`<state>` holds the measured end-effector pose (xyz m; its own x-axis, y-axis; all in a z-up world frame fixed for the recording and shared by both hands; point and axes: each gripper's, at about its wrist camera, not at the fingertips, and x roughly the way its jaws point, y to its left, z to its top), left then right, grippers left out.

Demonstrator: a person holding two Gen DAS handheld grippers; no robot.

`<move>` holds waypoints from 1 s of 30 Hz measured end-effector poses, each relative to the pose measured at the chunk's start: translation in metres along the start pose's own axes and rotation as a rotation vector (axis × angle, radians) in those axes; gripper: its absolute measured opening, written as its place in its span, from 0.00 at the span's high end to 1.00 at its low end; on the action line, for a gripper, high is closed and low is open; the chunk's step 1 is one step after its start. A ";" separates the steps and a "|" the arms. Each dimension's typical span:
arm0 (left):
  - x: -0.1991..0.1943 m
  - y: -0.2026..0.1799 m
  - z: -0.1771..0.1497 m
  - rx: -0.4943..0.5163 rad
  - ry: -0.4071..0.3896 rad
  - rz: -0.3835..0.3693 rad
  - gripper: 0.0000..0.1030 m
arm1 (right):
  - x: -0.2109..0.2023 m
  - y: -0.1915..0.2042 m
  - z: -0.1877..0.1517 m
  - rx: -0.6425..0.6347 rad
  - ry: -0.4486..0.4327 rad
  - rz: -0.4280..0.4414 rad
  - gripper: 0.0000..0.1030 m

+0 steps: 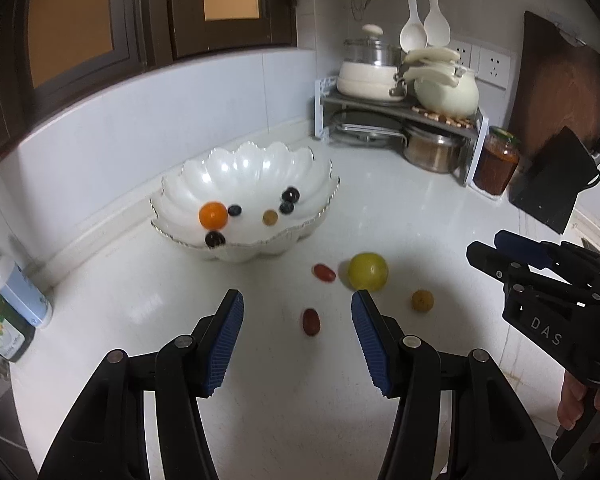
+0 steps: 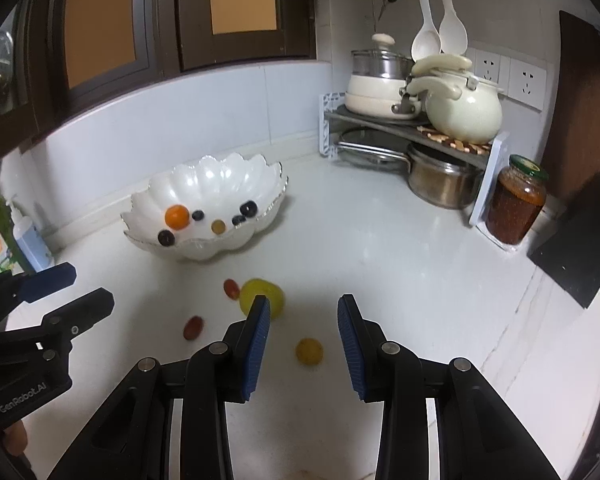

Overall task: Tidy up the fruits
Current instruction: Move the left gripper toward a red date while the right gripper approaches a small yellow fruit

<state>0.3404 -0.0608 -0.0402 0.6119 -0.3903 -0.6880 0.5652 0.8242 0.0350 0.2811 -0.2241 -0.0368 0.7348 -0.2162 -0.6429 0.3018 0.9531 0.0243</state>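
- The counter (image 1: 380, 208) is white, smooth and shiny.
- A white bowl (image 1: 260, 168) with a wavy, shell-like rim sits far back on the left, near the wall.
- Inside the bowl lie a round orange fruit (image 1: 213, 215), a small tan ball (image 1: 270, 217) and several dark round berries (image 1: 290, 195).
- Four fruits lie loose on the counter, nearer than the bowl.
- The yellow fruit (image 1: 368, 271) is the biggest, round and smooth.
- A little red tomato (image 1: 324, 273), shaped like an egg, lies just to its left.
- A second red tomato (image 1: 311, 322) lies nearer, apart from the first.
- A small round orange ball (image 1: 422, 300) with a dull skin lies to the right of the yellow fruit.
- The left gripper (image 1: 297, 308) is black with blue ribbed pads (image 1: 226, 344). Its jaws stand apart with nothing in them, and the second red tomato shows in the gap.
- The right gripper (image 2: 303, 316) looks the same. Its jaws are also apart and hold nothing, and the orange ball (image 2: 309, 352) shows between them on the counter.
- A hand (image 1: 578, 404) holds the right gripper at the right edge of the left view.
- Far right, a rack (image 1: 400, 112) holds cream pots (image 1: 446, 90) on top and a shiny steel pot (image 1: 432, 150) below.
- A glass jar (image 1: 496, 164) of red stuff stands beside the rack.
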 end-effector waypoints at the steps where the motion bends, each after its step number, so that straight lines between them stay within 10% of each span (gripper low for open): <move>1: 0.002 0.000 -0.002 -0.002 0.006 -0.001 0.46 | 0.002 0.000 -0.002 -0.001 0.005 -0.002 0.64; 30: 0.061 -0.007 -0.026 -0.016 0.059 0.005 0.46 | 0.064 -0.009 -0.038 0.017 0.156 0.048 0.64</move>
<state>0.3593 -0.0792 -0.1011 0.5806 -0.3613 -0.7297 0.5530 0.8327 0.0277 0.3026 -0.2383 -0.1073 0.6457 -0.1342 -0.7517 0.2801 0.9574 0.0697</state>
